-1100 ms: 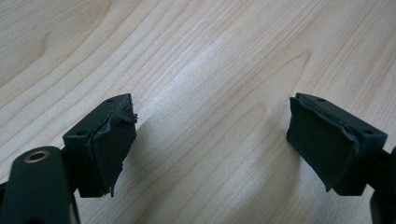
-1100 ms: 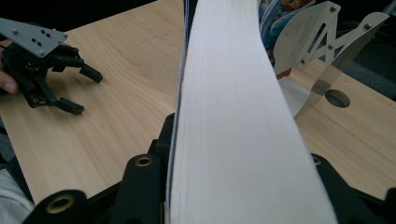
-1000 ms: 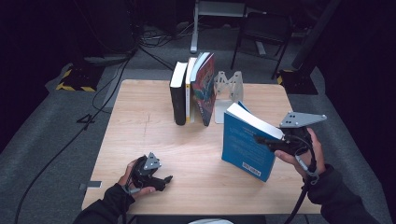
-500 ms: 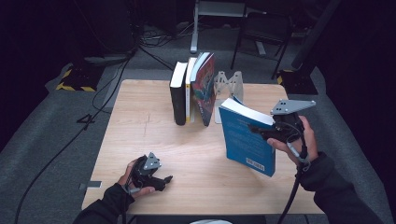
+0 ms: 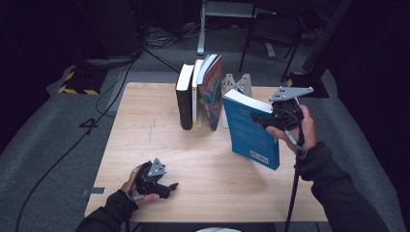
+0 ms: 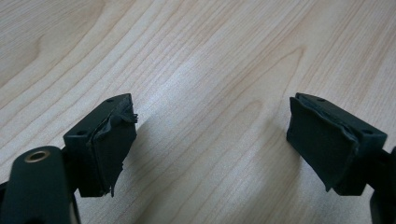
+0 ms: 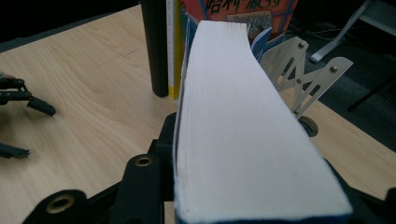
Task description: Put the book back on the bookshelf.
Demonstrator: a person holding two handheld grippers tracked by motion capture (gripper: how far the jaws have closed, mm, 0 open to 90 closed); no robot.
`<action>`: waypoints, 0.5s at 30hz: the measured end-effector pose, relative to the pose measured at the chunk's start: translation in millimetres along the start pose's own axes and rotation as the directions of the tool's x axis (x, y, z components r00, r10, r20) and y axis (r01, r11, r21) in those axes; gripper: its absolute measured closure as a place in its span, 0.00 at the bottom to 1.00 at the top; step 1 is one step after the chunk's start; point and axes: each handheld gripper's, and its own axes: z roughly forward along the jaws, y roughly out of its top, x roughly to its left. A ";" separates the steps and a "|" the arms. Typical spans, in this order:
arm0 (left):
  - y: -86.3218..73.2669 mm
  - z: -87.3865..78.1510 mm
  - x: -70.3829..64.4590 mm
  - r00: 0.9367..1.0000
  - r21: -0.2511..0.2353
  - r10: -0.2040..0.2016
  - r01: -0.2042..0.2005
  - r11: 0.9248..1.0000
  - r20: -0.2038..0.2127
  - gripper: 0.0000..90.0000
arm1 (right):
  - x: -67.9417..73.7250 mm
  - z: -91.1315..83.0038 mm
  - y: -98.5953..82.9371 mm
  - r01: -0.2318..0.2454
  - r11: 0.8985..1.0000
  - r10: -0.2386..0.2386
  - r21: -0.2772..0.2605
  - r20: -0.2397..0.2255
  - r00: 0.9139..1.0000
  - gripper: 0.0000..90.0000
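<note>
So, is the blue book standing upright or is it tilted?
Tilted. The blue book leans with its top toward the row of standing books, clamped in the right gripper.

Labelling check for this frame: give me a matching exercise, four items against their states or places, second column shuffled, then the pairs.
Column one:
1. blue book
2. black book
3. left hand-held gripper
4. metal bookend

Column two:
A. open, low over bare table near the front edge
B. upright at the left end of the standing row
C. clamped in the right hand-held gripper, tilted, above the table
D. at the table's far edge, behind the blue book

Pairs: 1-C, 2-B, 3-A, 4-D
</note>
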 end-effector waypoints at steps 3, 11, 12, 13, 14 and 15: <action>0.0 0.0 0.0 1.000 0.000 0.000 0.000 1.000 0.000 0.17 | -3.7 3.1 4.6 -0.006 1.000 0.007 -0.009 0.011 1.000 0.67; 0.0 0.0 0.1 1.000 0.000 -0.001 0.001 1.000 0.000 0.17 | -14.7 15.2 21.2 -0.026 0.999 0.028 -0.026 0.055 0.998 0.67; 0.0 0.0 0.1 1.000 0.000 -0.001 0.001 1.000 0.000 0.17 | -15.4 16.3 22.7 -0.028 0.999 0.029 -0.030 0.058 0.998 0.67; 0.0 0.0 0.1 1.000 0.000 -0.001 0.001 1.000 0.000 0.17 | -16.5 17.0 24.3 -0.028 0.999 0.030 -0.028 0.057 0.998 0.67; 0.0 0.0 0.1 1.000 0.000 -0.001 0.001 1.000 0.000 0.17 | -17.7 18.9 26.5 -0.033 0.999 0.035 -0.033 0.058 0.998 0.67; 0.0 0.0 0.1 1.000 0.000 -0.001 0.001 1.000 0.000 0.17 | -18.6 19.7 27.9 -0.036 0.999 0.038 -0.032 0.059 0.998 0.67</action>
